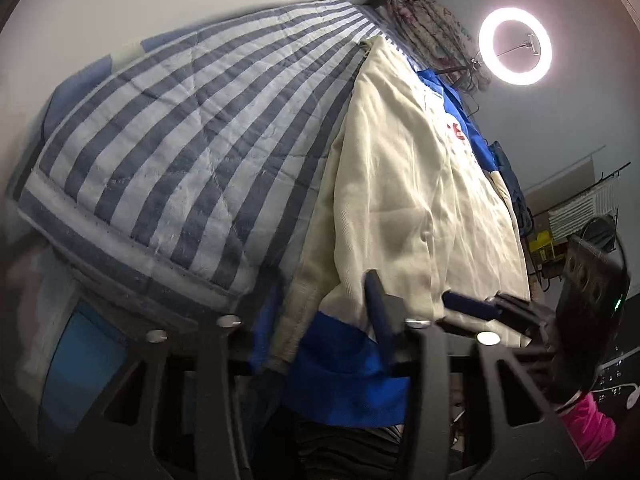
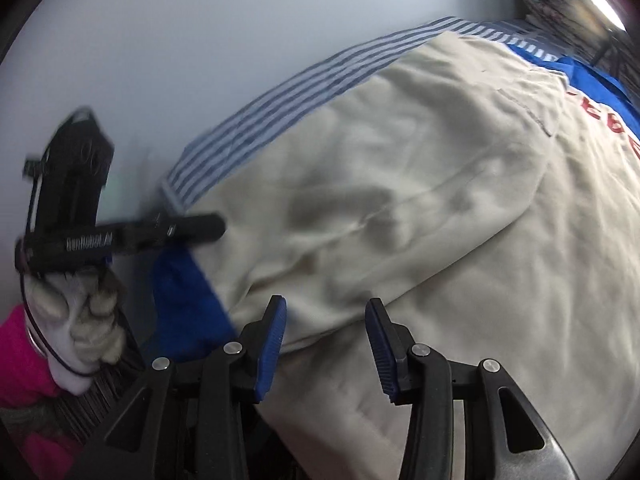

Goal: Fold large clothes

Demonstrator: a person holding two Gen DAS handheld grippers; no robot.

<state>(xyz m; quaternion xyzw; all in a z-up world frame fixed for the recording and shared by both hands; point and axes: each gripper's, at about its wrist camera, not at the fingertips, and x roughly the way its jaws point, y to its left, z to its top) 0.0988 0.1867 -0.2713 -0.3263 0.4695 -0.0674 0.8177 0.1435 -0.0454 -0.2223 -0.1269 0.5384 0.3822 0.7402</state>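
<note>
A large cream garment (image 1: 400,184) with blue trim and red lettering lies on a blue-and-white striped quilt (image 1: 160,140). It fills the right wrist view (image 2: 400,200). My left gripper (image 1: 340,312) is shut on the garment's blue hem (image 1: 344,380) at the near edge; one finger (image 1: 378,304) shows against the cloth. It appears in the right wrist view (image 2: 200,232) at the garment's left corner by the blue cuff (image 2: 184,304). My right gripper (image 2: 326,344) is open, its blue pads (image 2: 272,344) just above the cream cloth's near edge. It shows at the right of the left wrist view (image 1: 480,308).
A lit ring light (image 1: 515,46) stands at the far right, beside a rolled patterned blanket (image 1: 432,28). Shelving and clutter (image 1: 572,216) lie to the right. Grey wall (image 2: 160,60) runs behind the bed. My gloved hand and pink sleeve (image 2: 48,340) are at the left.
</note>
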